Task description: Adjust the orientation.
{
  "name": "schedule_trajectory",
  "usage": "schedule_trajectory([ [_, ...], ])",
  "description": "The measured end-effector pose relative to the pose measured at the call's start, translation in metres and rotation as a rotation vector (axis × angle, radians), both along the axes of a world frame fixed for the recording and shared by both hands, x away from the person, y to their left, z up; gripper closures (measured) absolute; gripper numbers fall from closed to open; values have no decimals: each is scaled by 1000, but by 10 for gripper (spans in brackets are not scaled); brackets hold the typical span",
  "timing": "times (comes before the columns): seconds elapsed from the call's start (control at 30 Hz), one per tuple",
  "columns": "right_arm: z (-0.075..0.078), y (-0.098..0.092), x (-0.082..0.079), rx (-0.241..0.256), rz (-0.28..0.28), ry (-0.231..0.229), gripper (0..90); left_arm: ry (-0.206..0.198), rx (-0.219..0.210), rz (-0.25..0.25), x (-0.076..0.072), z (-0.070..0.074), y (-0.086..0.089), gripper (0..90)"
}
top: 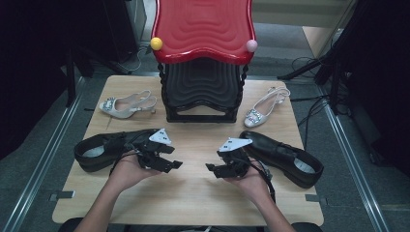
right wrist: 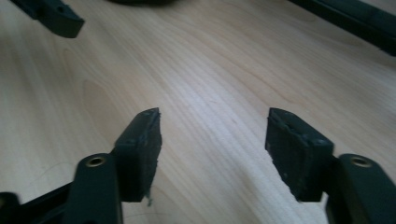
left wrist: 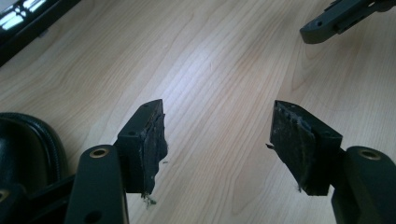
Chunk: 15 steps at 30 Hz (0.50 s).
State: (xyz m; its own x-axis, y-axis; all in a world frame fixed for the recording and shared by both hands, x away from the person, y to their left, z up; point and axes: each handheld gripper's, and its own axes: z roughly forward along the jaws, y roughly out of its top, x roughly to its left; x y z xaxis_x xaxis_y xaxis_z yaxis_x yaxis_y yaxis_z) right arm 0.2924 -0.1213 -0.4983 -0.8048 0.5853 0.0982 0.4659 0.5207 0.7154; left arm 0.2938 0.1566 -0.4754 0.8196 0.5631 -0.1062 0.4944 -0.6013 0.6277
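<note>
Two black leather shoes lie on the wooden table [top: 193, 193]: one [top: 104, 150] at the left, one [top: 285, 157] at the right. Two white slingback heels with jewelled toes lie farther back, one [top: 126, 105] at the left and one [top: 263, 108] at the right. My left gripper [top: 174, 162] rests beside the left black shoe, open and holding nothing, pointing toward the middle. My right gripper [top: 211, 168] faces it from beside the right black shoe, also open and holding nothing. In the left gripper view, the left gripper [left wrist: 219, 116] has bare wood between its jaws. The right gripper [right wrist: 212, 121] in its own view shows the same.
A shoe rack with a red top shelf [top: 203, 26] and a black lower shelf [top: 202, 89] stands at the back middle of the table. A yellow ball [top: 156, 43] and a pink ball [top: 251, 46] cap its front corners. Cables lie on the floor at the right.
</note>
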Motion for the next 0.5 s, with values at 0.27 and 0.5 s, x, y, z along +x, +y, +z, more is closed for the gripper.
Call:
schedule_trajectory([
  [0.27,2,0,-1,10,18,12,417,-4,13,-4,-2,4,6,389],
  [0.5,4,-5,1,25,8,40,455,-8,7,25,-4,9,16,363],
])
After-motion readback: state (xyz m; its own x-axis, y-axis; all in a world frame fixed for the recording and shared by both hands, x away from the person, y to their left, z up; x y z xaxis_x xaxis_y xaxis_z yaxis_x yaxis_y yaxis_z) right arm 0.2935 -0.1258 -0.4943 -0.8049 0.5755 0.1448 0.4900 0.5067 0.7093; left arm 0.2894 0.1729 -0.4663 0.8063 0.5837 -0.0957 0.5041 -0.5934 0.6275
